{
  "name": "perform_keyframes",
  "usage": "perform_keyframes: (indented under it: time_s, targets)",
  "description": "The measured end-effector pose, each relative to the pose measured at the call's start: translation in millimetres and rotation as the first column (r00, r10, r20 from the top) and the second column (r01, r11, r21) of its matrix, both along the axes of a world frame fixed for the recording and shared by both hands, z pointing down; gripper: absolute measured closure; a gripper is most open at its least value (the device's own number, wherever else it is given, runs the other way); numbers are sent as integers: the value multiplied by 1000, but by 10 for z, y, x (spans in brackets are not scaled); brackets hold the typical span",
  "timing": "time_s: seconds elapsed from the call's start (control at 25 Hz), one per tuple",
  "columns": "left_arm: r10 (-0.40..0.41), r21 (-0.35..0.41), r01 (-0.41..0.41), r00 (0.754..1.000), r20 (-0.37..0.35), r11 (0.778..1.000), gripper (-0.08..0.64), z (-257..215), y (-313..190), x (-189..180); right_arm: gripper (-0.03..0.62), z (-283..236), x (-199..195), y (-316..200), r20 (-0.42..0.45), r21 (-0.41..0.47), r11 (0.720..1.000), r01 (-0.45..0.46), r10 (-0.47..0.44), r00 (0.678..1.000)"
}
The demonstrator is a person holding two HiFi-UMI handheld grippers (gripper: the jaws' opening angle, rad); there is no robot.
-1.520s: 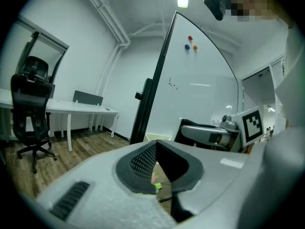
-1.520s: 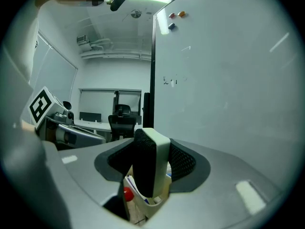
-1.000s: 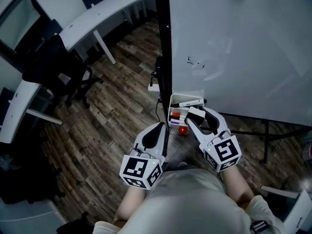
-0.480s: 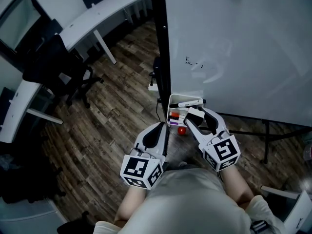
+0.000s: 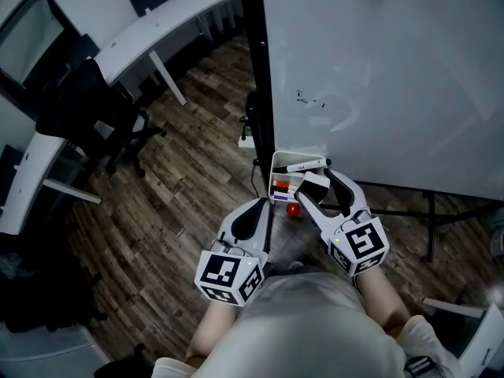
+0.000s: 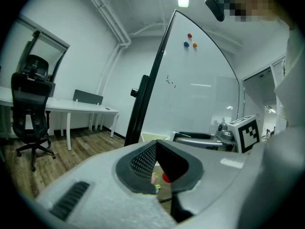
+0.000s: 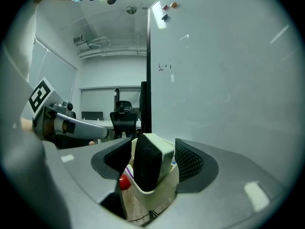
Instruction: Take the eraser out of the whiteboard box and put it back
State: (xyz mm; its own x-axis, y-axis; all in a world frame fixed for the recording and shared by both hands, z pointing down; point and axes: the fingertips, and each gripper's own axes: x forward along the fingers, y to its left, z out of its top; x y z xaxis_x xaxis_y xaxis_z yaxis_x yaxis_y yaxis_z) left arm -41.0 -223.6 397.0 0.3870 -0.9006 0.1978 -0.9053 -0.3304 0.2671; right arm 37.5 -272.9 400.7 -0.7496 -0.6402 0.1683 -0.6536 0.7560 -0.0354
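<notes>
White, black-felt eraser (image 7: 148,160) in box (image 7: 155,194) btwn just-opened R gripper (image 7: 153,162) jaws; L gripper (image 6: 159,171) closed.

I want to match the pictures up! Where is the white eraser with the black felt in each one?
Head view: the white block eraser with black felt is low in the middle, between the right gripper's jaws, which have just been opening.
Left gripper view: I can't find it there.
Right gripper view: low in the middle, standing between the jaws.
Shared landmark: the big whiteboard.
</notes>
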Motion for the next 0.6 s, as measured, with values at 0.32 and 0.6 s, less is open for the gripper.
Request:
perform_keyframes:
  time_s: [0.32, 0.6]
  targets:
    - [27, 0, -27, 1000, -6, 1000, 558, 0, 36, 24, 313, -109, 88, 56, 7, 22, 999, -32, 32, 999]
    - [63, -1, -63, 998, -12, 998, 558, -21, 93, 47, 323, -230, 157, 173, 20, 36, 997, -75, 74, 997]
